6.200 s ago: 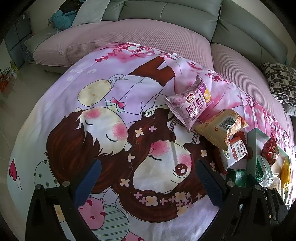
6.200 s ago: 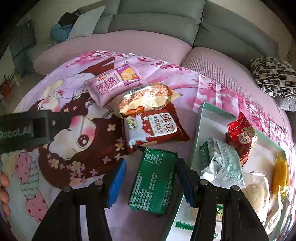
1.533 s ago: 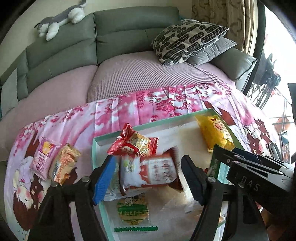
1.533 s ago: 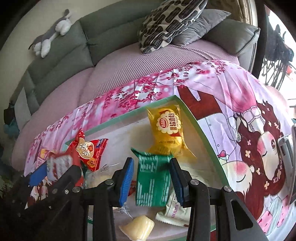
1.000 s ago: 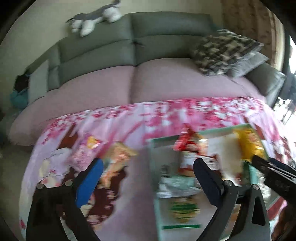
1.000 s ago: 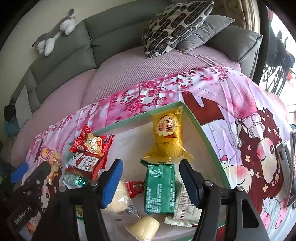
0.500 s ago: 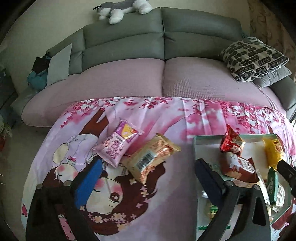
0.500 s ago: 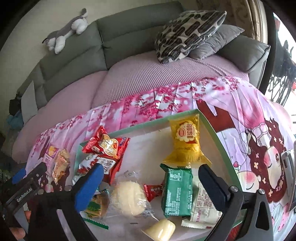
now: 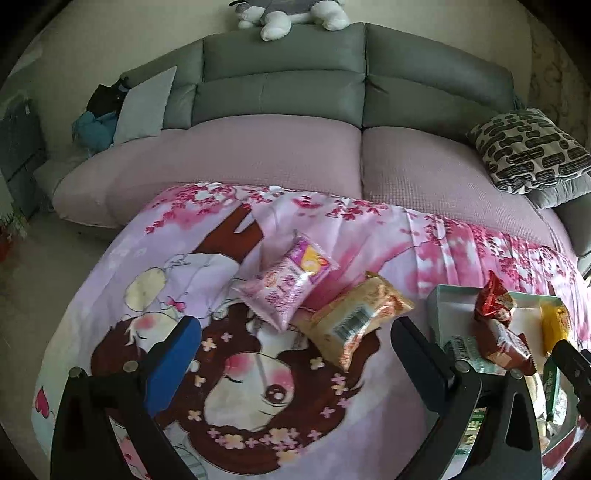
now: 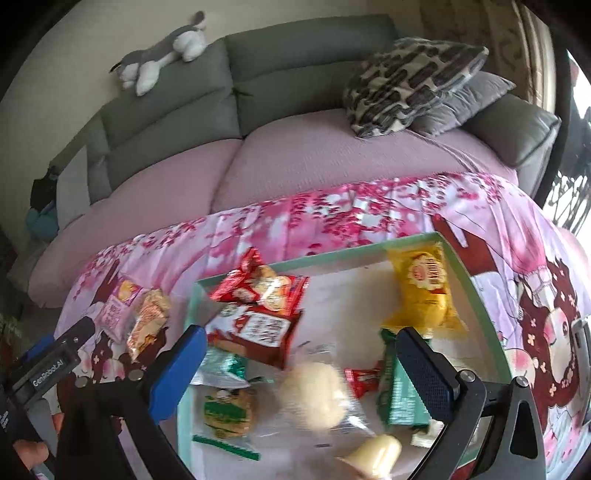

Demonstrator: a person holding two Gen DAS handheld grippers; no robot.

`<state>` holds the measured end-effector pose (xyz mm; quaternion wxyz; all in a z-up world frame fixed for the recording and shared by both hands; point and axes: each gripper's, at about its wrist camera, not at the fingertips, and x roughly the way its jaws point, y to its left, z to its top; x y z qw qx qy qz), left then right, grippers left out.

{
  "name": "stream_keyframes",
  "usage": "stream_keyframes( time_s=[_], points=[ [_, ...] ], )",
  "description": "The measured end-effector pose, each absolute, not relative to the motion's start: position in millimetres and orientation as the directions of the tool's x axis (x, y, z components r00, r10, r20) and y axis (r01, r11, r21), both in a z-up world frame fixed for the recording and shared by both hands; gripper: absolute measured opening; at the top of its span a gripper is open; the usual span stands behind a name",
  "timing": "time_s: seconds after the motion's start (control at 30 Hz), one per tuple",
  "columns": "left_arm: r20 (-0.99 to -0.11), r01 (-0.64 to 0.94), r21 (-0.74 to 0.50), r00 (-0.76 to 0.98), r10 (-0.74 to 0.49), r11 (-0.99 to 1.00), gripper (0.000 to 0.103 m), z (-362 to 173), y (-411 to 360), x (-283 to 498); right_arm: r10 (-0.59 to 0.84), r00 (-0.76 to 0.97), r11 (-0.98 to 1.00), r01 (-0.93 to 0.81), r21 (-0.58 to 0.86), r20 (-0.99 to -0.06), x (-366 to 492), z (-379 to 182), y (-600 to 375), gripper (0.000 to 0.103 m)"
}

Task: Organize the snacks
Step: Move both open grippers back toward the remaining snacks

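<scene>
A pink snack packet and a tan packet with a barcode lie side by side on the cartoon blanket. My left gripper hovers just short of them, open and empty. To the right stands the green-rimmed tray, which holds red packets, a yellow packet, a green packet, a pale bun in clear wrap and other snacks. Over the tray my right gripper stands wide open, gripping nothing. In the right wrist view the left gripper shows at the left edge.
The cartoon blanket covers the pink-topped grey sofa. A patterned cushion lies at the right, a plush toy on the backrest. Floor drops off left of the blanket. A person's finger shows bottom left.
The left gripper let go of a red-and-white packet in the tray and swung left to the two packets on the blanket. The right gripper released the green packet, opened wide and drew back.
</scene>
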<state>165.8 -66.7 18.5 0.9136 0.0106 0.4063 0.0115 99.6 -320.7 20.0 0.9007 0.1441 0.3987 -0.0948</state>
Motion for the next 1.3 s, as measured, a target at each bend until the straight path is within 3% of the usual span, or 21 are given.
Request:
stream_keyframes(
  time_s=[0.33, 0.57, 0.7, 0.83, 0.97, 1.07, 1.3],
  points=[
    [-0.769, -0.039, -0.037, 0.639, -0.003, 0.999, 0.102, 16, -24, 168, -0.016, 0.666, 0.968, 0.198, 0.156, -0.746, 111, 23, -271, 0.103],
    [-0.802, 0.059, 0.013, 0.597, -0.025, 0.998, 0.102, 1, 3, 195, 0.1, 0.684, 0.977, 0.071, 0.203, -0.722, 132, 32, -218, 0.103],
    [-0.823, 0.114, -0.053, 0.557, -0.108, 0.992, 0.102, -11, 12, 214, 0.139, 0.657, 0.975, 0.04, 0.219, -0.741, 156, 29, -185, 0.103],
    [-0.84, 0.113, -0.138, 0.512, -0.177, 0.984, 0.102, -22, 22, 239, 0.144, 0.618, 0.97, 0.064, 0.233, -0.773, 179, 15, -172, 0.093],
    [-0.851, 0.173, -0.144, 0.482, -0.211, 0.974, 0.102, -28, 16, 259, 0.143, 0.575, 0.973, 0.066, 0.22, -0.806, 199, -4, -164, 0.087],
    [-0.866, 0.225, -0.12, 0.452, -0.213, 0.967, 0.094, -32, 5, 274, 0.151, 0.556, 0.972, 0.065, 0.225, -0.817, 209, -15, -161, 0.08],
    [-0.903, 0.343, -0.087, 0.37, -0.22, 0.935, 0.094, -48, -27, 297, 0.147, 0.526, 0.974, 0.07, 0.216, -0.837, 227, -35, -155, 0.079]
  ],
)
